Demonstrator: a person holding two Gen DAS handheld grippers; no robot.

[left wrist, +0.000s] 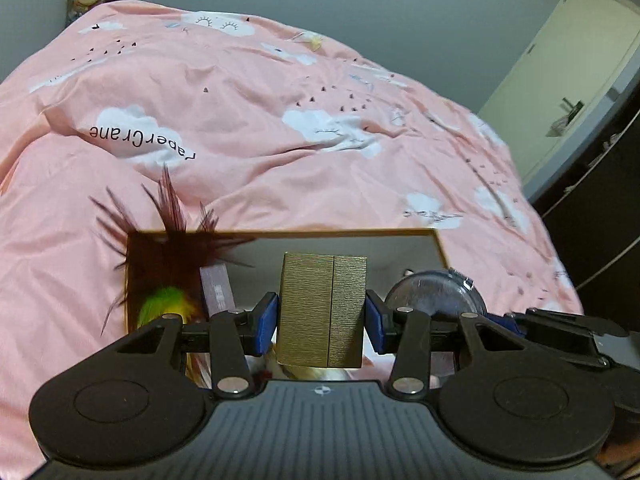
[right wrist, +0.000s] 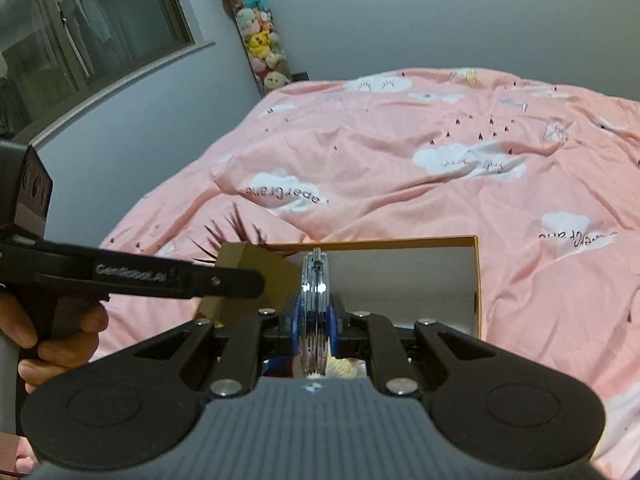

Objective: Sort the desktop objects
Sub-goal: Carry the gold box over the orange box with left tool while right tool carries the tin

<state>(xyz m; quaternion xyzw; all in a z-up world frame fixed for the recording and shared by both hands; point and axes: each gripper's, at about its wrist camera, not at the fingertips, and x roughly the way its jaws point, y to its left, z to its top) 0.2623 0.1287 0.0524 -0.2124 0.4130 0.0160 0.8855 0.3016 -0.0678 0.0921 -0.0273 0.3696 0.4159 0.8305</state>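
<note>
Left wrist view: the left gripper [left wrist: 321, 317] is clamped on a gold box [left wrist: 322, 310], its 2 blue pads [left wrist: 267, 322] pressing the box's left and right faces. The box stands upright, with a vertical seam down its front, and hangs over an open cardboard tray [left wrist: 439, 245] that lies on a pink quilt [left wrist: 248, 100] printed with white clouds. Inside the tray, at the left, sits a feather toy [left wrist: 168, 256] with dark red plumes rising past the rim and a green-yellow tuft below; just right of it leans a pale lilac card [left wrist: 218, 290]. A round clear case [left wrist: 434, 294] appears at the tray's right side.

Right wrist view: the right gripper [right wrist: 315, 322] is closed on the same round clear case [right wrist: 315, 304], seen edge-on and held vertical between the blue pads [right wrist: 296, 320], above the tray [right wrist: 476, 280]. The person's left hand [right wrist: 52, 332] grips the other tool's handle at the left. Plush toys [right wrist: 260, 36] stand stacked against the far wall.
</note>
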